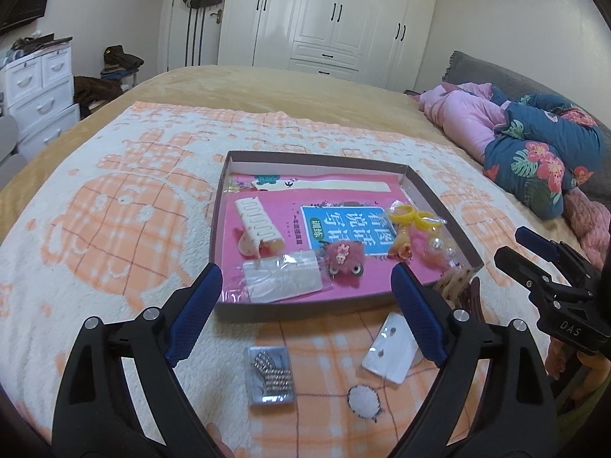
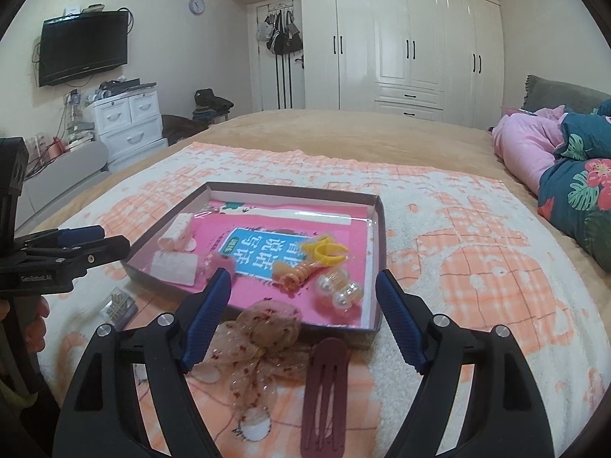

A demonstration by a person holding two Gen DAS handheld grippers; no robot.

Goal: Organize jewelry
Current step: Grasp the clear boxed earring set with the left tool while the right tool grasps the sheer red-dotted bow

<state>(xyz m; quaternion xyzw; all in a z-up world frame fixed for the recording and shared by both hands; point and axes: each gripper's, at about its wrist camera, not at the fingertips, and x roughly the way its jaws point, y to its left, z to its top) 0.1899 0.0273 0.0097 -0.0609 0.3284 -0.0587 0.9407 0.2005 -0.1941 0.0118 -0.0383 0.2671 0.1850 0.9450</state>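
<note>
Both the left gripper (image 1: pixel 305 305) and right gripper (image 2: pixel 303 315) gape wide, holding nothing.

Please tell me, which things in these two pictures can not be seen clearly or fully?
- Dark red hair clip: right wrist view, lower end cut off by the picture edge.
- Earring card: left wrist view, right part hidden by the left gripper's finger.
- Bead case: right wrist view, contents too small to make out.
</note>
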